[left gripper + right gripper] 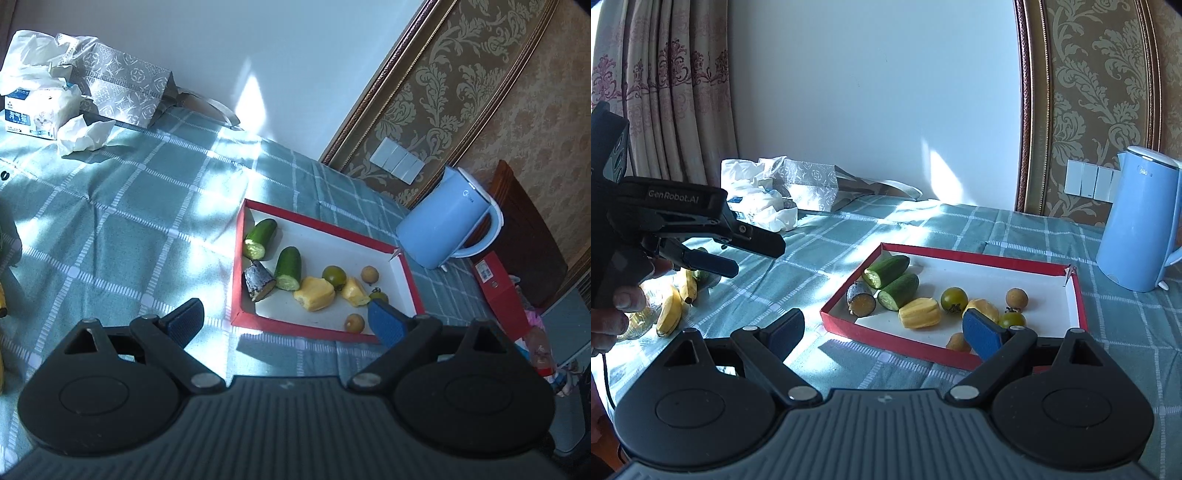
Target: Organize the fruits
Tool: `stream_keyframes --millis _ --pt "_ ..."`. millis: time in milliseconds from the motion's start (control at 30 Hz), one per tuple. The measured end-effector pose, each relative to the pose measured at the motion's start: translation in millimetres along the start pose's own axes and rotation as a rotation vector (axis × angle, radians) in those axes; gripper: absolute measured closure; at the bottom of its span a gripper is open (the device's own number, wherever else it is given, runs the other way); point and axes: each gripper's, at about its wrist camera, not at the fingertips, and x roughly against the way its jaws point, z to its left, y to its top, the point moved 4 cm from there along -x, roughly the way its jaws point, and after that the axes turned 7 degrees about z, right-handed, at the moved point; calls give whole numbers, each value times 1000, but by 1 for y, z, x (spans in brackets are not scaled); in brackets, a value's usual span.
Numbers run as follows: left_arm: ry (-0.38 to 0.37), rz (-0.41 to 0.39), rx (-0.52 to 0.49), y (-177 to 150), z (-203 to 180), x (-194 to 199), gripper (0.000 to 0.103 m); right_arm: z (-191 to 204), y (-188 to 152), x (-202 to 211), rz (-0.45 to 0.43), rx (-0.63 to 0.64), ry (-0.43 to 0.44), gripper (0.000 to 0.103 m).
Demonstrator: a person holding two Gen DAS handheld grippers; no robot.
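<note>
Left gripper (746,254): fingers spread, holding nothing.
Right gripper (886,332): fingers spread, holding nothing.
Red box (886,338): cucumber pieces (892,280) inside.
Bananas (677,301): on tabletop (820,240).

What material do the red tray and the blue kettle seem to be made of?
Red tray: probably cardboard with a matte finish; its walls are thin and folded, a corner flap stands open, and the inside is plain white. Blue kettle: probably plastic, smooth with a soft sheen, with a moulded handle.

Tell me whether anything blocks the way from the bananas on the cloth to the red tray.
Nothing visible does. The bananas lie on the tablecloth beside the red tray, with only bare cloth between them. The left tongs hang open above that side, touching nothing.
</note>
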Motion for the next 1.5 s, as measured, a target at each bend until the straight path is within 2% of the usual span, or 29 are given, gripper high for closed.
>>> stream_keyframes --millis 167,200,267,367,433,500,733,900,1067,1500 --pt "-75 -6 -13 11 -5 9 9 -2 1 0 -9 -11 3 10" --pt "-71 -8 -16 12 -7 10 9 -2 1 -1 -10 -13 3 10" --pt "-8 -16 -42 14 -12 9 9 -4 2 -2 -10 -17 6 10" --pt "165 -36 -142 13 -22 3 7 -5 1 -5 -8 -19 9 10" --pt "224 -55 -198 9 -29 0 3 -5 1 -6 -4 -17 10 10" --pt "255 -81 -216 7 -33 -1 0 -5 1 -8 1 -16 12 10" --pt "382 -194 -282 5 -47 1 0 -8 0 -13 17 -22 16 10" --pt "460 -197 -295 2 -48 -5 0 -9 -2 -15 25 -26 16 10" --pt "467 -182 -282 -1 -45 -7 0 -9 -4 -16 34 -25 15 10" --pt "464 -169 -326 -7 -53 -9 0 -7 -7 -14 36 -19 20 10"
